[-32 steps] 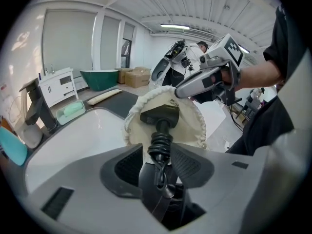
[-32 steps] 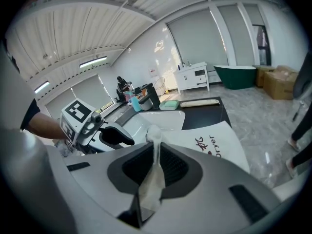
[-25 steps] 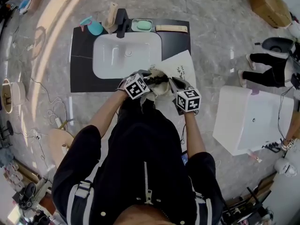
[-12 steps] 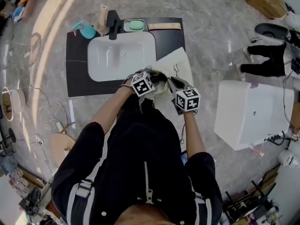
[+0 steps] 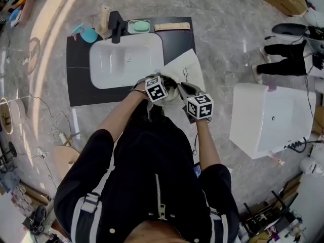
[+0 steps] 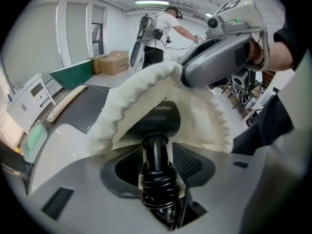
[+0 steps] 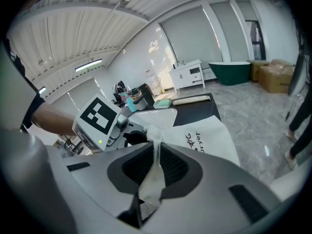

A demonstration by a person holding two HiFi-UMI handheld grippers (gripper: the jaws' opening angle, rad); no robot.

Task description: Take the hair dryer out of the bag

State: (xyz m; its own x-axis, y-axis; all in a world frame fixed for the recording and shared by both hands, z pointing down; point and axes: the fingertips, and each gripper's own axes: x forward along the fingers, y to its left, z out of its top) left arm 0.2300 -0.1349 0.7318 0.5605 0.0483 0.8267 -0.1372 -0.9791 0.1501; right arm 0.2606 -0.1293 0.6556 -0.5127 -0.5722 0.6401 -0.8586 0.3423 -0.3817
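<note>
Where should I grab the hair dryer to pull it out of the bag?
Take the hair dryer by its black handle, above the ribbed cord end, coming through the open mouth of the bag. The handle is the only part poking out; the head sits under the cloth. The left gripper is shut there; the right gripper pinches the bag's rim.

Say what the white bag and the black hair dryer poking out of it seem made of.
The white bag: soft matte cloth, probably cotton or nonwoven; its rim puckers and it folds limply. The black hair dryer: smooth, slightly glossy hard plastic by its sheen; the ribbed collar at the handle's end looks like rubber.
</note>
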